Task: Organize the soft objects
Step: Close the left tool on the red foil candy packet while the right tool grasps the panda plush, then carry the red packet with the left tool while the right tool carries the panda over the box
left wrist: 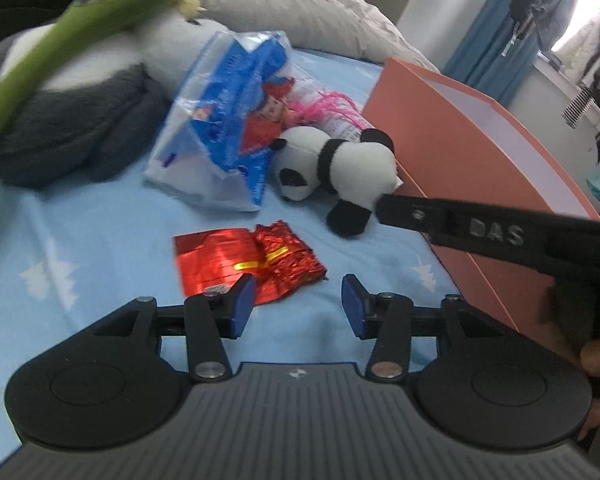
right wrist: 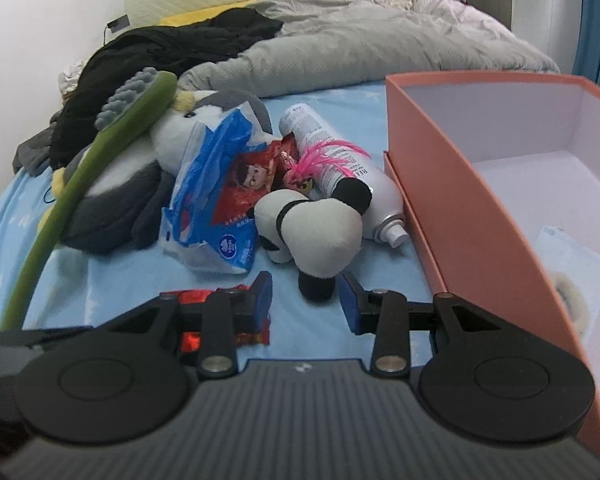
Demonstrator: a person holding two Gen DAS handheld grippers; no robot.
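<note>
A small panda plush (right wrist: pixel 320 232) lies on the blue bedsheet beside the orange box (right wrist: pixel 460 184); it also shows in the left wrist view as panda (left wrist: pixel 340 164). My right gripper (right wrist: pixel 306 302) stands open, with the panda's black foot (right wrist: pixel 316 286) just ahead of its tips and no pad pressing on it. One right finger (left wrist: pixel 460 228) reaches in from the right to the panda's rear. My left gripper (left wrist: pixel 298 304) is open with nothing between its pads, just short of a red foil packet (left wrist: pixel 252 264). A large grey and white plush (right wrist: pixel 120 192) lies at the left.
A long green plush brush (right wrist: pixel 100 152) leans over the big plush. A blue plastic bag (right wrist: pixel 216 200) of snack packs and a silver spray can (right wrist: pixel 340 176) lie behind the panda. The box holds a pale sheet (right wrist: pixel 572 256) and something fluffy. A rumpled grey duvet (right wrist: pixel 360 40) lies behind.
</note>
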